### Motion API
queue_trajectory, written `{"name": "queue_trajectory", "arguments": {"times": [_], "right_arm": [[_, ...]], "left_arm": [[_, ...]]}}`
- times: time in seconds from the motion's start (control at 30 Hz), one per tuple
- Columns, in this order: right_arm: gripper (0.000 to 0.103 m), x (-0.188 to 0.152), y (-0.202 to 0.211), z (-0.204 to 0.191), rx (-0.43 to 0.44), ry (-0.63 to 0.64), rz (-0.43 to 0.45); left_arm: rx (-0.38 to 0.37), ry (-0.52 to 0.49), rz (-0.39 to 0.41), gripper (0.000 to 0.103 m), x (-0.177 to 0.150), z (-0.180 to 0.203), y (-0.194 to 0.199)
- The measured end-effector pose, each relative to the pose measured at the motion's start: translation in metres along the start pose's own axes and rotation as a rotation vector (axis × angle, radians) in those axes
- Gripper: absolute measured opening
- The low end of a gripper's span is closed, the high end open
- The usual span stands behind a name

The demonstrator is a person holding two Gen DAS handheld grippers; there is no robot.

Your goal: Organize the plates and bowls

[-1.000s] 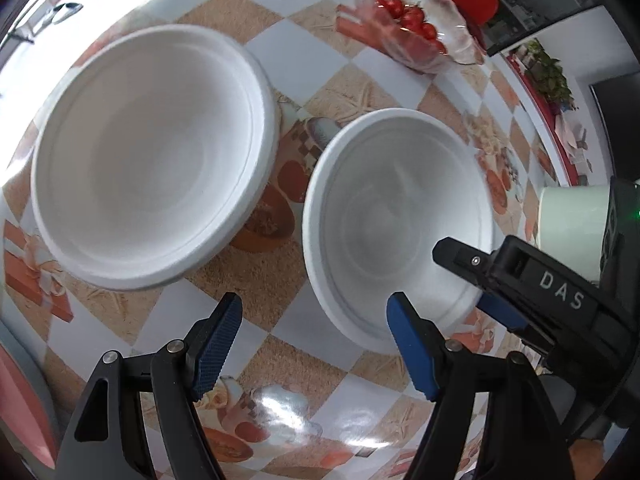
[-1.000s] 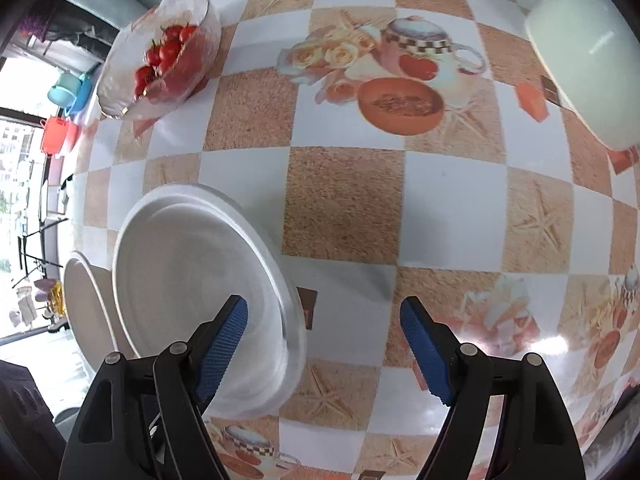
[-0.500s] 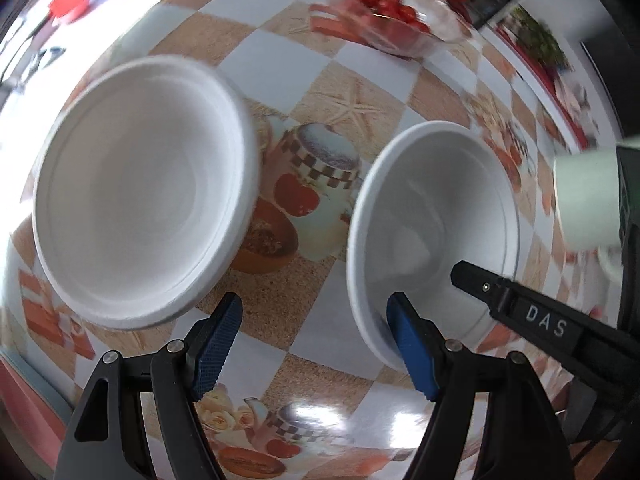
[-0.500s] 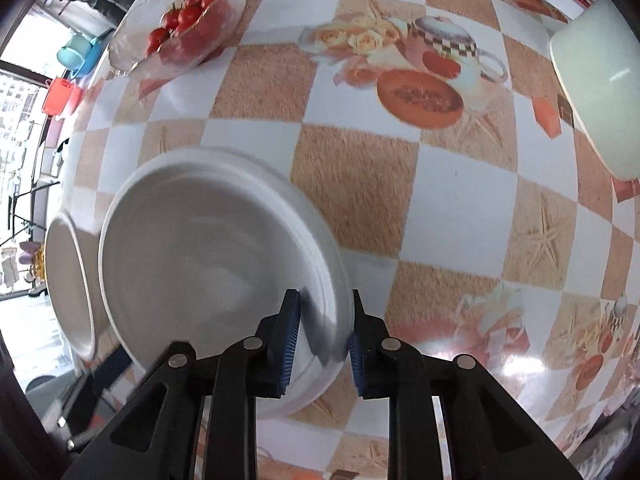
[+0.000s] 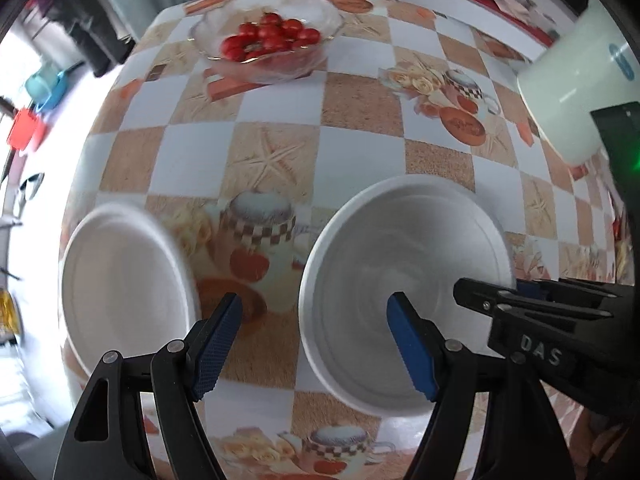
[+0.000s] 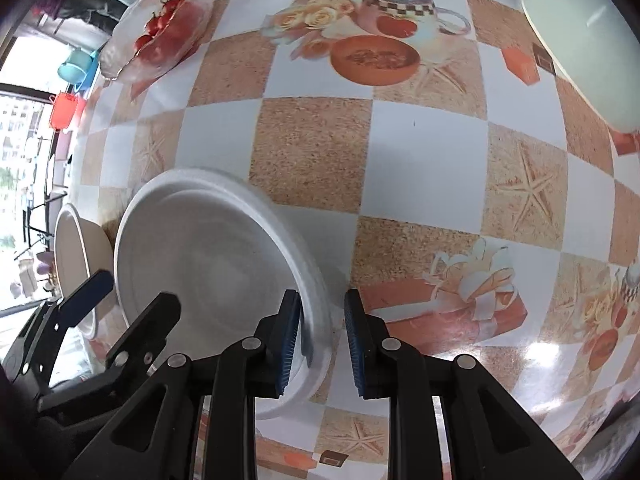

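Observation:
Two white foam bowls sit on the checked tablecloth. My right gripper (image 6: 322, 304) is shut on the right rim of the nearer bowl (image 6: 216, 264), one pad inside and one outside. In the left wrist view that bowl (image 5: 404, 256) lies at centre right, with the right gripper (image 5: 516, 300) clamped on its far rim. My left gripper (image 5: 314, 320) is open above the bowl's left rim, one finger over the inside and one over the cloth. It holds nothing. The second bowl (image 5: 124, 292) lies apart at the left, close to the table's edge.
A glass dish of cherry tomatoes (image 5: 268, 40) stands at the far side of the table. A pale green bowl (image 5: 568, 88) sits at the right. The left table edge (image 5: 76, 184) runs close beside the second bowl. Bare cloth (image 6: 420, 152) lies right of the held bowl.
My right gripper's jaws have closed on the nearer bowl's rim. My left gripper has rolled and slid across, from between the two bowls to over the nearer bowl's left rim.

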State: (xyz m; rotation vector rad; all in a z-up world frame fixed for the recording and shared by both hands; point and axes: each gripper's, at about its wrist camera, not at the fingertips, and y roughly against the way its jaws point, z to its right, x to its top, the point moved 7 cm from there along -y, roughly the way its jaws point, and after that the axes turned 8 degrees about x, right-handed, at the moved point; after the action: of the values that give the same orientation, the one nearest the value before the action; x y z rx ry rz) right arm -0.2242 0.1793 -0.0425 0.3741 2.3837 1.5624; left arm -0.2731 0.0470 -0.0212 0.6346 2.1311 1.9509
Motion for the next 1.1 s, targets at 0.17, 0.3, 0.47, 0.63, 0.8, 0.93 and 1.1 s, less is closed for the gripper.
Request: {"name": "queue_trajectory", "arguments": {"times": [0.17,0.3,0.47,0.63,0.8,0.93,1.1], "right_arm": [[0.025,0.001,0.007,0.002,-0.007,-0.002,0.011],[0.024,-0.004,-0.001,-0.008,0.002,0.025,-0.018],[0.024,-0.027,-0.004,-0.008,0.008,0.026,-0.041],[0.024,-0.066,-0.007,-0.004,0.010,0.027,-0.079],[0.024,-0.104,-0.010,-0.001,0.023,-0.004,-0.104],[0.024,-0.131,-0.012,0.000,0.033,-0.024,-0.114],[0.024,-0.155,-0.015,0.002,0.040,-0.053,-0.128]], "left_arm": [[-0.009,-0.036,-0.057,0.043,0.007,0.005,-0.021],[-0.042,-0.049,-0.075,0.027,0.004,0.010,-0.024],[-0.041,-0.096,-0.080,0.026,-0.010,0.018,-0.022],[-0.047,-0.161,-0.081,0.026,-0.043,0.026,-0.017],[-0.052,-0.209,-0.094,0.027,-0.080,0.031,-0.013],[-0.061,-0.218,-0.109,0.027,-0.103,0.031,-0.012],[-0.060,-0.230,-0.113,0.027,-0.128,0.030,-0.009]]}}
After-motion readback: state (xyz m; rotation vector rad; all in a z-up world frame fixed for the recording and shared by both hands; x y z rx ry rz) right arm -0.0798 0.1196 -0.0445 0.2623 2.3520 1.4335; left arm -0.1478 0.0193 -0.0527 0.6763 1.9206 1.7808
